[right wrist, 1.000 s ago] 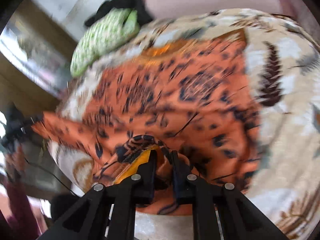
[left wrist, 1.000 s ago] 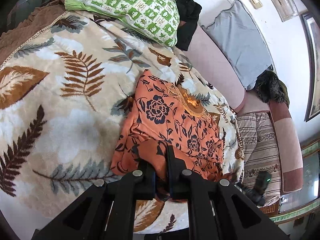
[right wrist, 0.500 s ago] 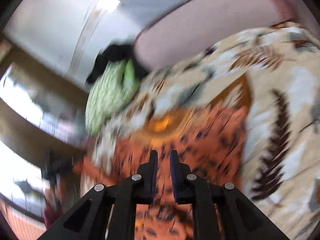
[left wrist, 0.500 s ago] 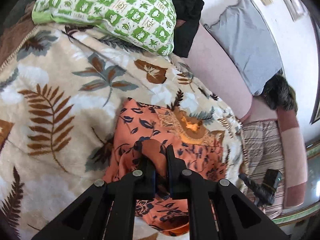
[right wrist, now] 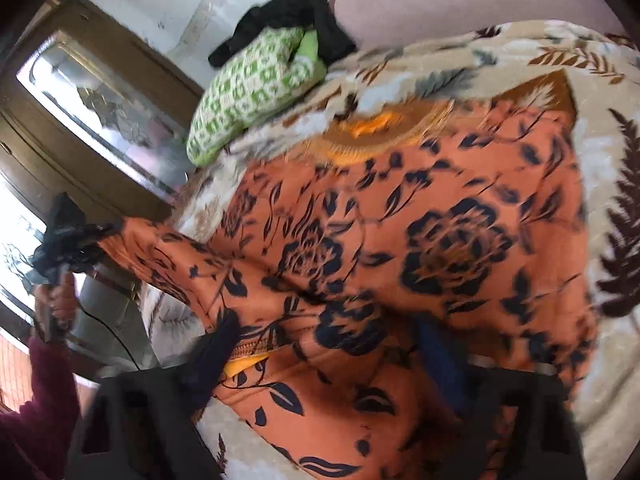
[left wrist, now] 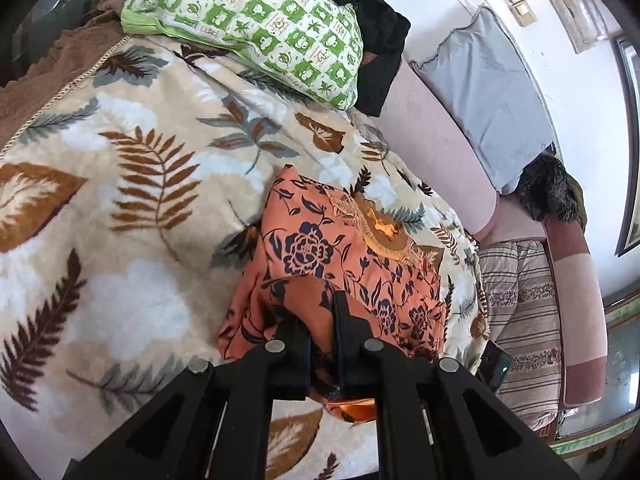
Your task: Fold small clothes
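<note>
We see the leaf-print blanket (left wrist: 132,200) covering the bed, with a green checked pillow (left wrist: 256,20) and a black cloth (left wrist: 380,36) at its far end and a grey cushion (left wrist: 488,100) against the pink sofa back (left wrist: 432,144). On the blanket lies the orange floral garment (left wrist: 344,264), its embroidered neckline (left wrist: 384,228) pointing away from us toward the sofa back. Our left gripper (left wrist: 322,320) sits at the garment's near edge, its fingers pressed together and pinching a raised fold of the orange cloth. In the right wrist view the garment (right wrist: 400,248) fills most of the frame, one sleeve (right wrist: 160,252) stretched out to the left gripper (right wrist: 66,246) and the hand (right wrist: 58,300) holding it. Our right gripper (right wrist: 340,352) hovers over the garment's near hem, its jaws spread and just been opening, with orange cloth lying between the blurred fingers (right wrist: 216,356) but not clamped.
</note>
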